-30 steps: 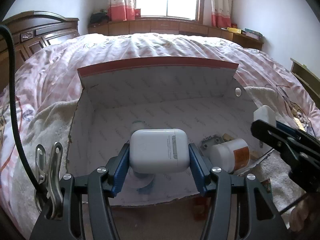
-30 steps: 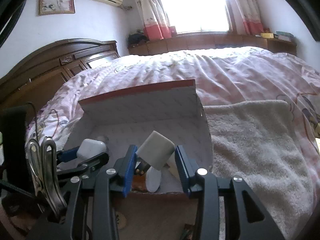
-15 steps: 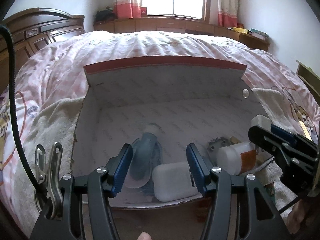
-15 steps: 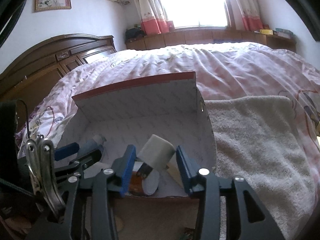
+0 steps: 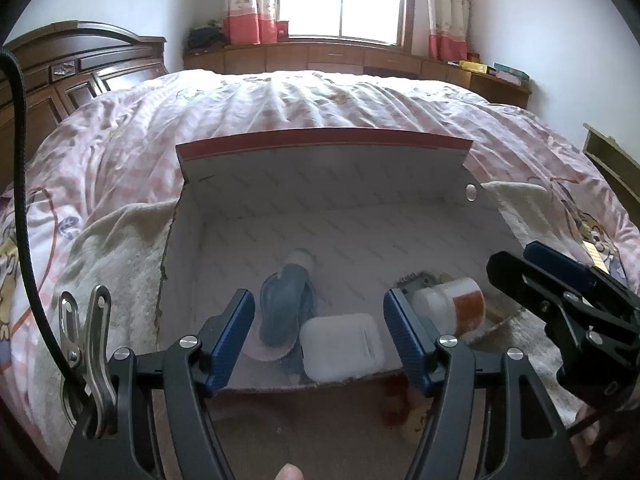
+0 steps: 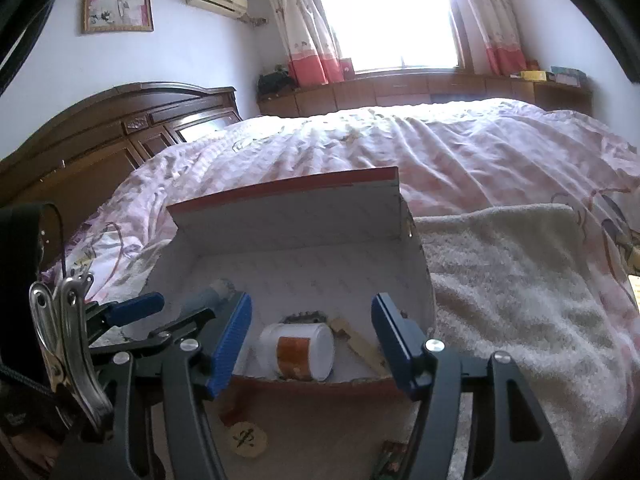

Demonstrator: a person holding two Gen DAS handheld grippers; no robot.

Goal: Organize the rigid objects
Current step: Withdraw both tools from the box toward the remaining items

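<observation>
An open white cardboard box (image 5: pixel 328 200) with a red rim lies on the bed; it also shows in the right wrist view (image 6: pixel 288 232). Inside lie a white earbud case (image 5: pixel 341 346), a blue bottle-like object (image 5: pixel 286 302) and a white jar with an orange label (image 5: pixel 454 304), which the right wrist view also shows (image 6: pixel 298 350). My left gripper (image 5: pixel 320 344) is open and empty, just above the case at the box's near edge. My right gripper (image 6: pixel 312 344) is open and empty over the jar. The white block it held is not visible.
A cream towel (image 6: pixel 520 280) lies under and to the right of the box on the pink quilt (image 5: pixel 320 100). A wooden stick (image 6: pixel 360 346) and a small metal part (image 5: pixel 414 280) lie beside the jar. A round disc (image 6: pixel 246 438) lies in front of the box.
My left gripper opened and dropped the white earbud case into the box, then drew back. My right gripper opened and let go of the white block; both are now empty.
</observation>
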